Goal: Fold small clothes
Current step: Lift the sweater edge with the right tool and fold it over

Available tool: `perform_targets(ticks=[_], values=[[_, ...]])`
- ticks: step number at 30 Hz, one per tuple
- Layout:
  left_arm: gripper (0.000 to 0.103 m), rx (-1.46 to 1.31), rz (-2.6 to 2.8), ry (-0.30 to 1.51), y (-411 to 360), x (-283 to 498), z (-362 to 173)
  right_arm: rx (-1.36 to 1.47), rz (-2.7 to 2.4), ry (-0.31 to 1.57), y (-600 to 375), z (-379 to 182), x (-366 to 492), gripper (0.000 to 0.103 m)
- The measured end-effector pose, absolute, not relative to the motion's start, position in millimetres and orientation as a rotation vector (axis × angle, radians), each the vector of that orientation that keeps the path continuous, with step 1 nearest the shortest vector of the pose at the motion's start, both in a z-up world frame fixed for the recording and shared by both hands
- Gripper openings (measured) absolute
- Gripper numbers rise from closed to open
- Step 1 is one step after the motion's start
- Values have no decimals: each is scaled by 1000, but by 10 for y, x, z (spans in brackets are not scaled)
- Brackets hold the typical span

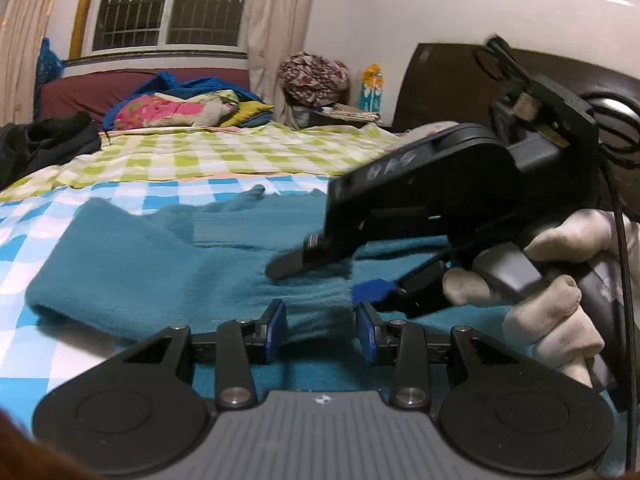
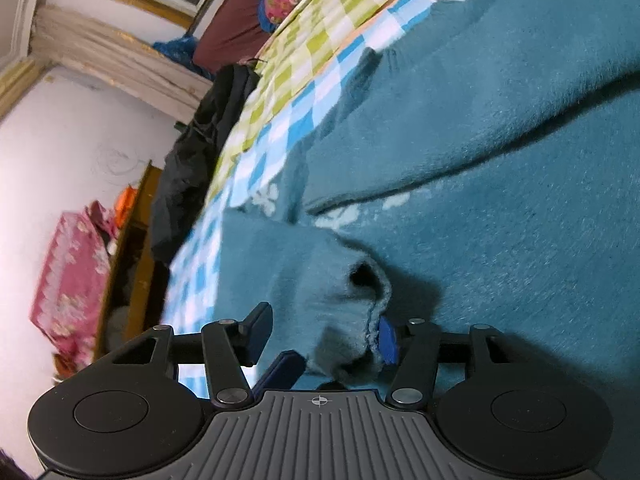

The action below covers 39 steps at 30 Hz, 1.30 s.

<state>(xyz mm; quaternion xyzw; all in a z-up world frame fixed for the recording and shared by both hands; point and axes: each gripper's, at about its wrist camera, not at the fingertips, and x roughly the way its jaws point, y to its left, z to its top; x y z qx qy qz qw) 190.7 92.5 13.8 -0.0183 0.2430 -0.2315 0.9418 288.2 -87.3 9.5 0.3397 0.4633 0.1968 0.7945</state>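
Note:
A teal fuzzy sweater (image 1: 160, 264) lies spread on the checked bedsheet (image 1: 40, 240). My left gripper (image 1: 322, 330) is open just above the sweater's near edge, with teal cloth between its blue pads (image 1: 276, 328) but not pinched. My right gripper (image 1: 312, 276), held in a gloved hand (image 1: 560, 300), is tilted over the sweater to the right. In the right wrist view the right gripper (image 2: 324, 338) is open, with a bunched sleeve cuff (image 2: 344, 312) of the sweater (image 2: 500, 160) lying between its fingers against the right blue pad (image 2: 388, 340).
A pile of bright bedding (image 1: 184, 108) and a patterned bundle (image 1: 312, 76) sit at the far side of the bed. Dark clothes (image 1: 44, 144) lie at the left edge. A dark headboard (image 1: 448, 84) stands at the right. A pink box (image 2: 68, 280) stands beside the bed.

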Motion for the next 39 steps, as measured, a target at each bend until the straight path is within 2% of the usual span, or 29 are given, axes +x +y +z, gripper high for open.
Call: perform_targets(ticks=[2, 4, 8, 13, 27, 30, 39], values=[[42, -24, -476, 498, 901, 1891, 127, 698, 421, 1005, -856, 80, 2864, 15], [42, -28, -479, 500, 905, 1884, 138, 716, 421, 1008, -879, 49, 2874, 9], [43, -58, -475, 485, 954, 1851, 210, 750, 410, 965, -999, 95, 2916, 8], [45, -41, -429, 455, 953, 1854, 309, 694, 424, 856, -1164, 414, 3013, 7], [50, 30, -263, 455, 834, 2313, 392, 536, 293, 654, -1988, 1116, 3471, 7], [53, 33, -253, 456, 757, 2403, 357, 514, 230, 676, -2236, 1037, 3523, 6], [55, 144, -216, 553, 520, 2661, 77, 492, 107, 821, -2405, 227, 3620, 7]])
